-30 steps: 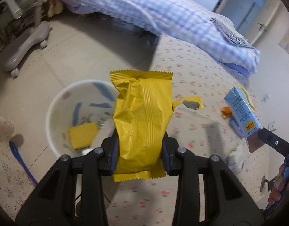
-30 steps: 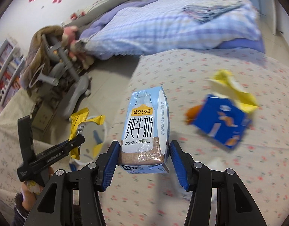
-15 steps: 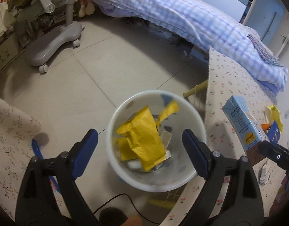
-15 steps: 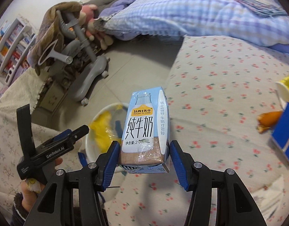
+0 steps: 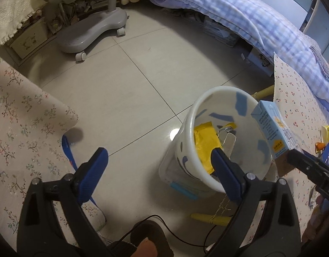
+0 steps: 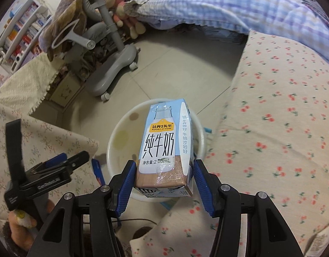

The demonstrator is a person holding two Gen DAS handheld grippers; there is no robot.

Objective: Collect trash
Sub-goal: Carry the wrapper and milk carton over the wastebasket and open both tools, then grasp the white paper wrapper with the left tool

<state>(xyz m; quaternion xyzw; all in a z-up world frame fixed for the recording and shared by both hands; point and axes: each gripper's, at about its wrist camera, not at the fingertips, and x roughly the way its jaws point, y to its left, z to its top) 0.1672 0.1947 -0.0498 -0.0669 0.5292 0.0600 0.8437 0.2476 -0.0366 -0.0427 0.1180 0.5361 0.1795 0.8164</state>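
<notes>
Released, the yellow wrapper (image 5: 204, 143) lies in the white bin (image 5: 223, 184); left tongs (image 5: 159, 171) spread, right tongs (image 6: 163, 182) pinching the milk carton (image 6: 164, 147) at frame centre.

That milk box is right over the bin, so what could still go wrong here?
The milk carton sits over the near rim of the white bin, not its middle, so on release by the right gripper it might clip the rim and fall outside. The open left gripper hangs close beside the bin and could nudge it.
</notes>
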